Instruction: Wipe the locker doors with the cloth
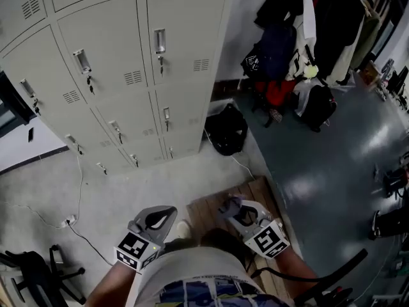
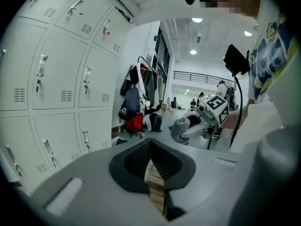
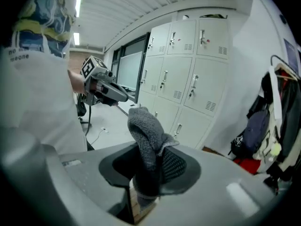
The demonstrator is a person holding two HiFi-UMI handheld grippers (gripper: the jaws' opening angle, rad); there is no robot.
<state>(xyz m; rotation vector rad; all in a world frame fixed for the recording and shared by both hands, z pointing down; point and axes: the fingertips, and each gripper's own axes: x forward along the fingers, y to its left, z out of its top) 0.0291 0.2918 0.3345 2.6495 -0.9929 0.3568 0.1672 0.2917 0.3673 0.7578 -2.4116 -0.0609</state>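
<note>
Within right tool (image 3: 141, 192), cloth (image 3: 146, 138) lengthwise forward

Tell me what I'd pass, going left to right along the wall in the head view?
Grey lockers → black bag on the floor → hanging coats and bags.

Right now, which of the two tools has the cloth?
The right tool: the grey cloth is pinched between its jaws and sticks up from them. The left tool has its jaws together with nothing between them.
</note>
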